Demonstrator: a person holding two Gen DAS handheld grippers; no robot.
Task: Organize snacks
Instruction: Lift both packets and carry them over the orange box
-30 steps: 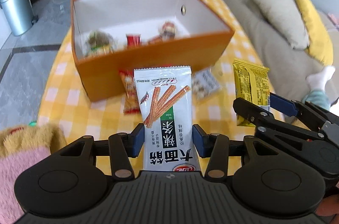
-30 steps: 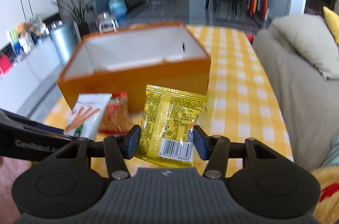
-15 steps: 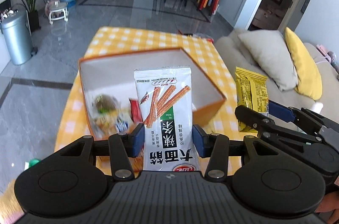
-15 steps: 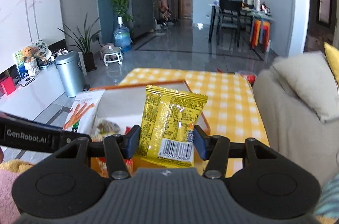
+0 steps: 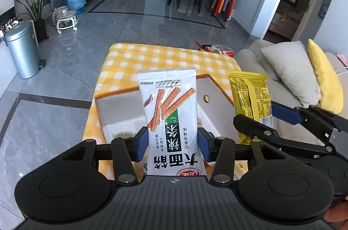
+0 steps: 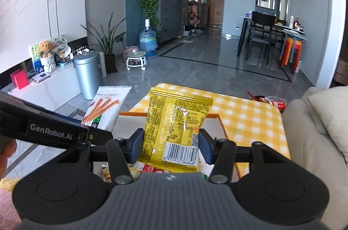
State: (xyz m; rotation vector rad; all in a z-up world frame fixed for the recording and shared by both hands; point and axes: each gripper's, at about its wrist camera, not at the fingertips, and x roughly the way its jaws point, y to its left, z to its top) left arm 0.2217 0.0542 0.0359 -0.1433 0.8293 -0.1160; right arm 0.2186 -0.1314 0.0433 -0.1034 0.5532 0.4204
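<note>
While both hover above the orange box [image 5: 219, 90], left jaws pinch the white packet [image 5: 171, 121], right jaws the yellow packet [image 6: 176, 127].

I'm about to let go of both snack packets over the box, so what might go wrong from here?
1. The white spicy-stick packet in the left hand-held gripper stands tall; released, it may tip onto the orange box rim rather than fall in.
2. The yellow packet in the right hand-held gripper sits near the box's right wall and could land on the checked tablecloth.
</note>
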